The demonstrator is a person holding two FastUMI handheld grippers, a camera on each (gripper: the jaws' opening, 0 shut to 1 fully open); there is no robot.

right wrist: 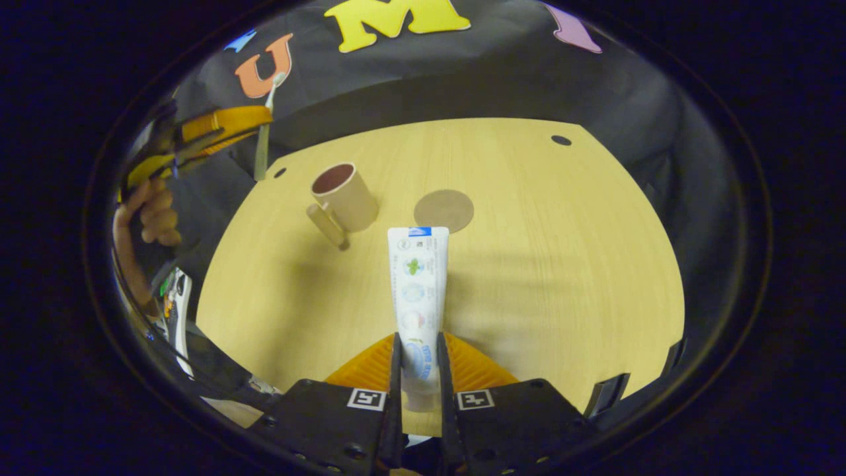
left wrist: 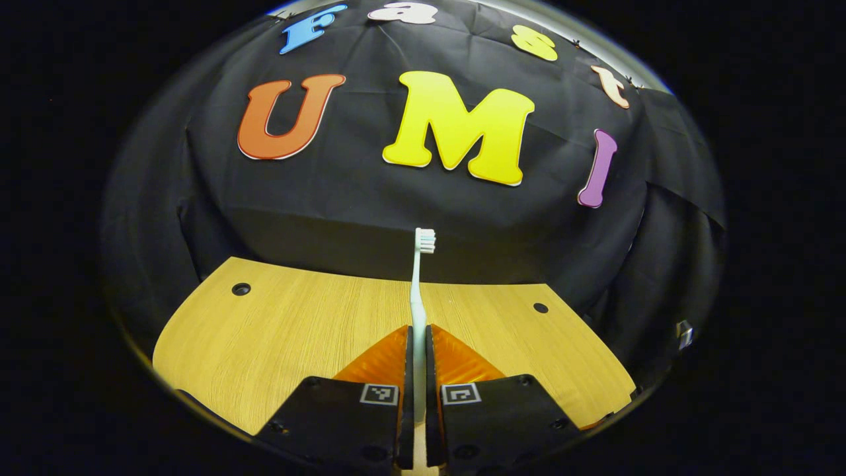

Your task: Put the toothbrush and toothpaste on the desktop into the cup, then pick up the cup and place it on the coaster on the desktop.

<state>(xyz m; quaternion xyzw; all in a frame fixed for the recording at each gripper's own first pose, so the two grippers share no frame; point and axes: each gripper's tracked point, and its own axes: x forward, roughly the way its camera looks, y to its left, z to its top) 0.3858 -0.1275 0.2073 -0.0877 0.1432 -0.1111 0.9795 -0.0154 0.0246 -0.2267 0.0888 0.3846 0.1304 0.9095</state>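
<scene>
Clamped between the right hand-held gripper (right wrist: 418, 370) fingers at bottom center, the toothpaste (right wrist: 417, 291) points up-frame over the counter (right wrist: 562, 264) toward the cup (right wrist: 345, 196) and coaster (right wrist: 443, 210), while the left hand-held gripper (left wrist: 419, 360) pinches the toothbrush (left wrist: 420, 291) upright at center frame.
</scene>
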